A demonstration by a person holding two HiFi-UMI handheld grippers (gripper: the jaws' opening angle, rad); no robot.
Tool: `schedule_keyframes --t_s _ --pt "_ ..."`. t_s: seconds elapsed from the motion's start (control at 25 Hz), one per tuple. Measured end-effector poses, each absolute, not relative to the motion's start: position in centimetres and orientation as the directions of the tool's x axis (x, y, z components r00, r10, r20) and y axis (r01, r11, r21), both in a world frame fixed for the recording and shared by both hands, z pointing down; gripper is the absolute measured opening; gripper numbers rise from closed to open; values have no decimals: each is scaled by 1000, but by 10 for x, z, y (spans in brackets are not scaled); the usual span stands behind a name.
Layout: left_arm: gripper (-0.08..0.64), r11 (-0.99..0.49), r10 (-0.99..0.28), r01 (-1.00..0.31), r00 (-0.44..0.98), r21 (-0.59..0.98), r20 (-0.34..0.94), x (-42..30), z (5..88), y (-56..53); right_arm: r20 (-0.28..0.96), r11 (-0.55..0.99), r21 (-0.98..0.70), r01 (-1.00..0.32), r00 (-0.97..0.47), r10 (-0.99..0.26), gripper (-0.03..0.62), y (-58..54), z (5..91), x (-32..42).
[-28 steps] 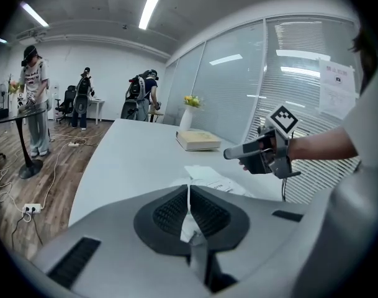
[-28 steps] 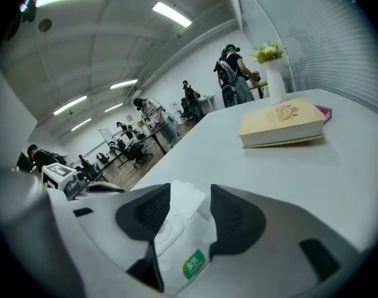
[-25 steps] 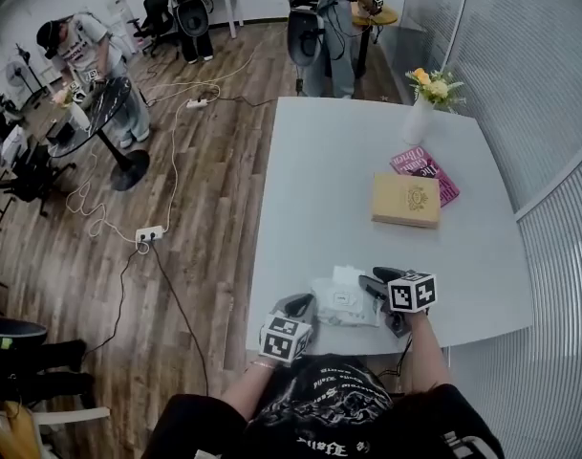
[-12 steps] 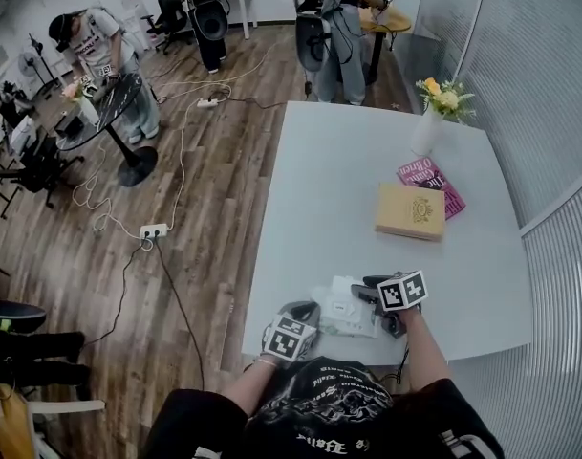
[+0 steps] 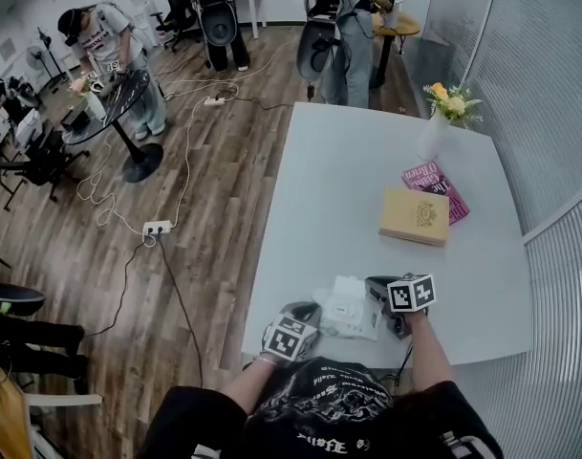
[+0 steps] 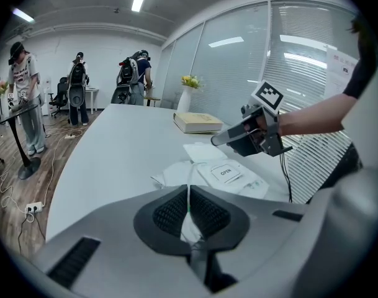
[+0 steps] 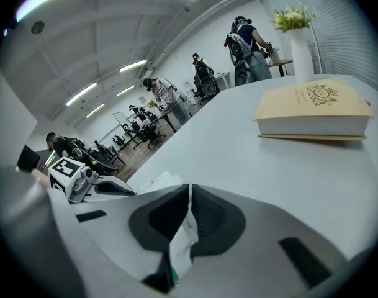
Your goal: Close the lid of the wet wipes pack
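The wet wipes pack [image 5: 346, 312] is white. Its lid label [image 6: 226, 172] is white with dark lettering. The table [image 5: 348, 189] is a plain pale grey-white. The upper book [image 5: 415, 215] is tan with a gold emblem. The book beneath [image 5: 436, 176] is magenta with white lettering. The vase [image 5: 430, 137] is white, and its flowers [image 5: 453, 100] are yellow and white with green leaves. The floor [image 5: 214, 189] shows a brown wood-plank pattern.

The white rectangular table [image 5: 338, 189] carries a white plastic wet wipes pack [image 5: 348, 310] at lower centre, a tan hardcover book [image 5: 415, 215] against a magenta book [image 5: 443, 182] mid-right, and a white vase [image 5: 430, 134] upper right.
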State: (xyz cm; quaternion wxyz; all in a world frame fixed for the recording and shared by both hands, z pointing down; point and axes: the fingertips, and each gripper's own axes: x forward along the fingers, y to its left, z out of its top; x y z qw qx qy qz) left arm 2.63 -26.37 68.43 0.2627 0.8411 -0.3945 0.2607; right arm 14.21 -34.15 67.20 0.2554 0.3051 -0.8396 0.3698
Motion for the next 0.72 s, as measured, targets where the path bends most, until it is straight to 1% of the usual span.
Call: schedule_keyframes --t_s 0.32,0.72 --pt "12 -530 -539 -810 549 249 639 24 682 -266 613 568 -462 -681 -708 -351 6 -338 656 140" --pt "12 -514 -544 -813 554 272 630 25 683 -266 569 617 -455 -642 -743 -354 6 -326 639 137"
